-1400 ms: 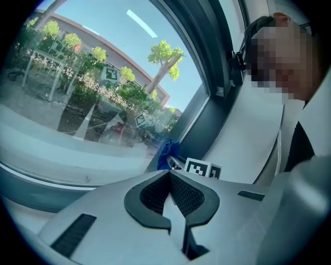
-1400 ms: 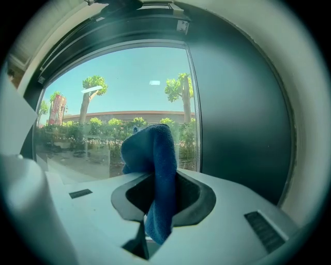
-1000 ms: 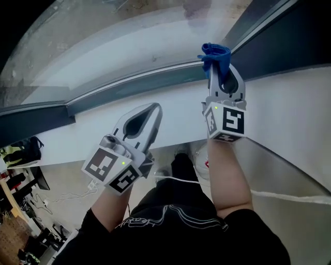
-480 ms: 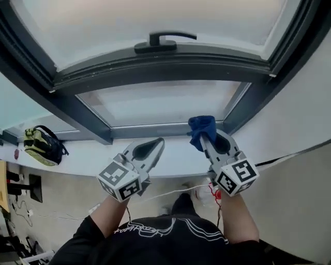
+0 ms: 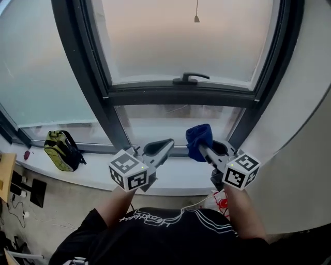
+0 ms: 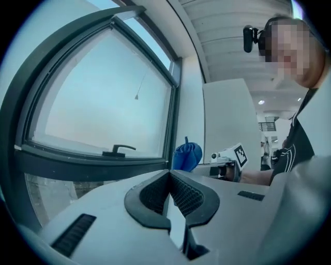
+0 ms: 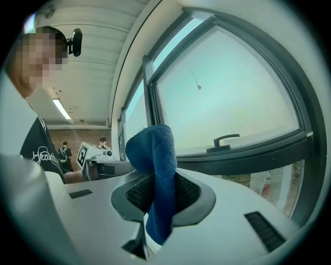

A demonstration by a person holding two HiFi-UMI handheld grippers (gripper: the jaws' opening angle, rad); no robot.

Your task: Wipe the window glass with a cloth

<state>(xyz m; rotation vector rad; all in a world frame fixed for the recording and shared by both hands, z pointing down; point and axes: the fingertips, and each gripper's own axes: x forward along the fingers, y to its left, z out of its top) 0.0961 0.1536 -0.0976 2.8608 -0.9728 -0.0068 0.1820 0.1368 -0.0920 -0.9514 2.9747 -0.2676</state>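
A dark-framed window fills the head view, with frosted upper glass (image 5: 186, 41) and a smaller lower pane (image 5: 176, 121) under a crossbar that carries a handle (image 5: 190, 78). My right gripper (image 5: 202, 146) is shut on a blue cloth (image 5: 198, 137), which bunches above its jaws just below the lower pane; the cloth (image 7: 155, 171) hangs between the pads in the right gripper view. My left gripper (image 5: 169, 142) is shut and holds nothing, level with the right one at the sill. The left gripper view shows the blue cloth (image 6: 187, 155) to the right of its tips (image 6: 168, 172).
A white sill (image 5: 93, 173) runs under the window. A yellow-green backpack (image 5: 61, 150) lies on it at the left. A white wall (image 5: 305, 129) rises at the right. A pull cord (image 5: 196, 13) hangs by the upper glass. Cables and boxes lie on the floor at lower left.
The head view has tilted up from the sill to the whole window. Both grippers sit lower in the picture and closer together; the right one still grips the cloth.
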